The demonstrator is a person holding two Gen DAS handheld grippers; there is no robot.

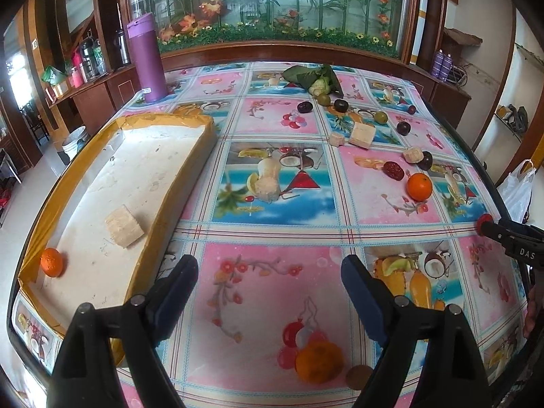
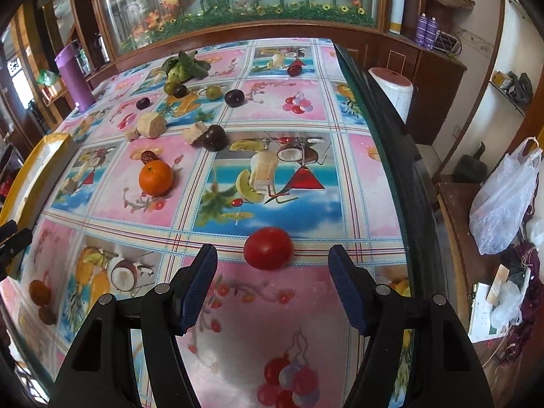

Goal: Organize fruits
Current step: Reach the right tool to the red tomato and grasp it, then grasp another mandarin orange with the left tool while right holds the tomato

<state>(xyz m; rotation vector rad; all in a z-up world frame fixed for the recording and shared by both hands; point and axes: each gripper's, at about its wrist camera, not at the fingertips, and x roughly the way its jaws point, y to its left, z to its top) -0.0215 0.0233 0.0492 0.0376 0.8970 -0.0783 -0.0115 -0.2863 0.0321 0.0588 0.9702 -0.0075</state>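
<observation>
Lying loose on the worktop [image 2: 367, 176]: a red tomato [image 2: 268, 248], just beyond the tips of the right tongs [image 2: 272, 272] and roughly centred between them, not touched. Right tongs partly open, empty, aimed down at that tomato. Well beyond the tomato, toward the far wall: an orange [image 2: 155, 177] with a dark red date [image 2: 149, 156] close behind it, then pale cut blocks [image 2: 151, 124], several dark plums [image 2: 215, 137], green fruits [image 2: 213, 92] and a leafy bunch [image 2: 185, 64]. Off to the tomato's left, at the worktop's other side: a shallow tray [image 1: 190, 125] with yellow-taped edges, holding only a second orange [image 1: 51, 262] in its near corner and one pale block [image 1: 124, 226] close by.

Hanging beside the tray's near end: the left tongs [image 1: 270, 278], wide open, empty, nothing between the pads. Below them, nearer the worktop's front edge than the tomato, a dull orange fruit [image 1: 319, 362] and a small brown one [image 1: 359, 376] beside it. Behind the tray, a purple flask [image 1: 148, 57] standing upright.

Judging by the spread: barely begun. Two pieces in the tray, well over a dozen left scattered. Likely step in hand: closing on the tomato, then carrying it across to the tray. Round and smooth, so apt to roll if nudged off-centre.
</observation>
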